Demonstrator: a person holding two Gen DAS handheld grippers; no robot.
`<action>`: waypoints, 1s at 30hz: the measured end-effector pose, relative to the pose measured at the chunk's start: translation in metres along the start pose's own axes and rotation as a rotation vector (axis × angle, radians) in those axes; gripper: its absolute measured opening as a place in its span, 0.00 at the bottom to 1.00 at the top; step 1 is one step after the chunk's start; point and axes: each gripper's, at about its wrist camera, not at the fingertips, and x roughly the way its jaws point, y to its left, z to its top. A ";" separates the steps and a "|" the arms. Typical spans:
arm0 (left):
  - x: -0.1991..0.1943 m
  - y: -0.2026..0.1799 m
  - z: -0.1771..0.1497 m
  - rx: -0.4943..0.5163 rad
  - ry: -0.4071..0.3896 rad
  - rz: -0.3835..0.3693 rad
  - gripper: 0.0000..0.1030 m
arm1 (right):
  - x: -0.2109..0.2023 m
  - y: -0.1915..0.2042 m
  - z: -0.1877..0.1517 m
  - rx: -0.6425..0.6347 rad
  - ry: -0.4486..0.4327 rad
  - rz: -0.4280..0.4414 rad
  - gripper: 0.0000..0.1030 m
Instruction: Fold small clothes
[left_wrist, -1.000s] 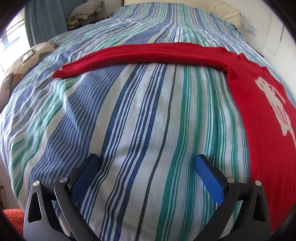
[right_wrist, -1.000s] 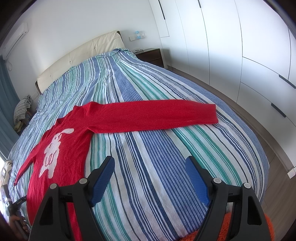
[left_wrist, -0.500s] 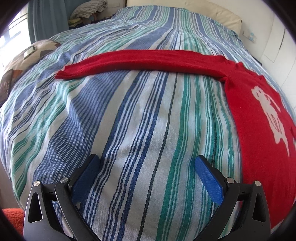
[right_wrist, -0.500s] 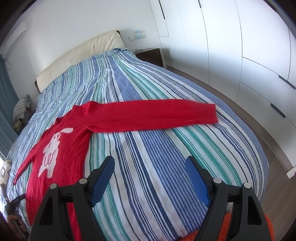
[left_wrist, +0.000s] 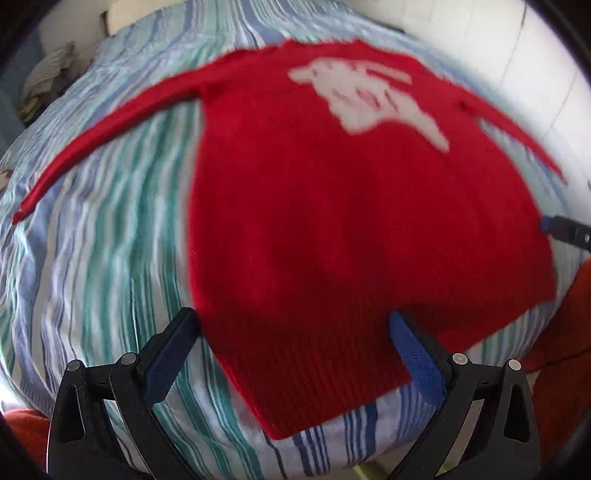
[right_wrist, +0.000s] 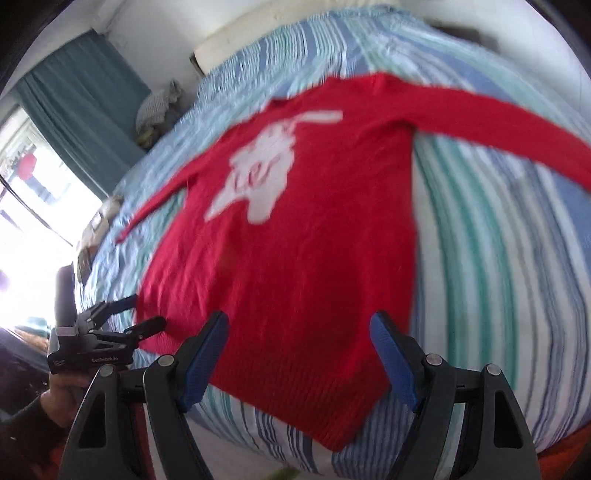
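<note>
Both grippers have turned toward the sweater's body since the earlier frames, where each one looked along a sleeve over bare striped cover. Now the left gripper hangs over the near hem of the sweater, with its jaws spread wide and holding nothing; the left blue pad sits just beside the sweater's left edge and the right pad is over the ribbed hem. The right gripper also has its jaws spread and empty, over the same hem further to the right.

Seen from the right wrist, the left gripper is at the near left corner of the sweater, and the hand holding it shows below.

The sweater lies flat on the bed, front side up, with a white figure on the chest at the far side. One sleeve reaches out to the left and the other to the right. Both views are blurred, so I cannot tell if any pad touches the cloth.

A teal curtain hangs at far left beside a bright window.
</note>
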 end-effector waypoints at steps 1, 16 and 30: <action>0.001 -0.001 -0.005 0.021 0.007 0.007 1.00 | 0.013 -0.001 -0.006 0.007 0.078 -0.040 0.76; -0.075 0.121 0.011 -0.394 -0.219 -0.042 0.99 | -0.132 -0.151 0.014 0.472 -0.404 -0.016 0.76; -0.045 0.184 -0.011 -0.684 -0.254 0.092 0.99 | -0.152 -0.351 0.003 0.995 -0.518 0.075 0.75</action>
